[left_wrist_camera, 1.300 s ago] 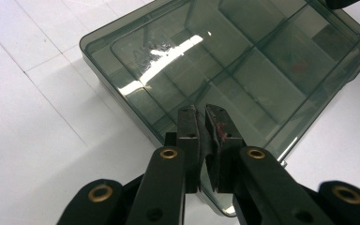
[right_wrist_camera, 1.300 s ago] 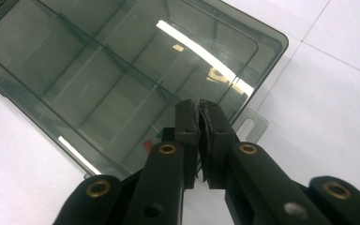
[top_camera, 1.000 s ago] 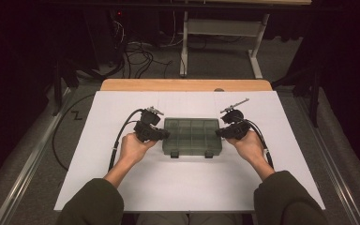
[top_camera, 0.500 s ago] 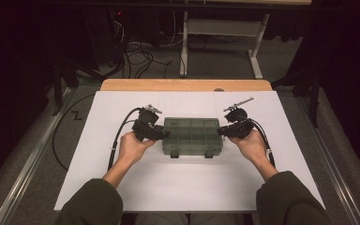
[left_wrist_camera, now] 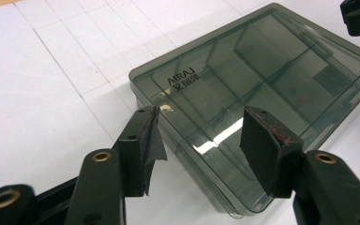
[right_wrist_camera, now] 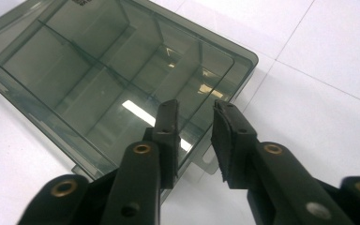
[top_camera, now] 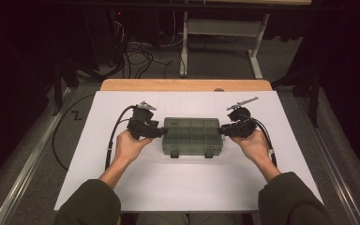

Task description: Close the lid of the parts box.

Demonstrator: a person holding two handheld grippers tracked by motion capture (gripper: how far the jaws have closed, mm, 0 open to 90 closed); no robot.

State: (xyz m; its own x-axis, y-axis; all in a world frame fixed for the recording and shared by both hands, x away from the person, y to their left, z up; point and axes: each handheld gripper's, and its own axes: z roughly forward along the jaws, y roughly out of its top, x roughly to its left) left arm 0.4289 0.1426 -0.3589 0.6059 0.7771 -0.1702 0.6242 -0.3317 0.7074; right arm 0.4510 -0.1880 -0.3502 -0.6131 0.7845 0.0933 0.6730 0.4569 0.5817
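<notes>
One smoky, see-through box [top_camera: 193, 136] lies closed on the white desk [top_camera: 178, 187], in the middle, with two latches on its near edge. What is inside is hard to make out: through the lid I see only dividers and reflections, and both gripper views cut the box off at their edges. The left gripper [top_camera: 155, 133] is at the left end of the box and the right gripper [top_camera: 222, 131] at the right end. Both pairs of fingers have just been opening; they are released now, pads off the plastic, the left pair [left_wrist_camera: 140, 140] wider than the right [right_wrist_camera: 232, 136]. Beyond the desk, cables [top_camera: 140, 51] lie tangled on the dark floor beside a stand [top_camera: 220, 28].
</notes>
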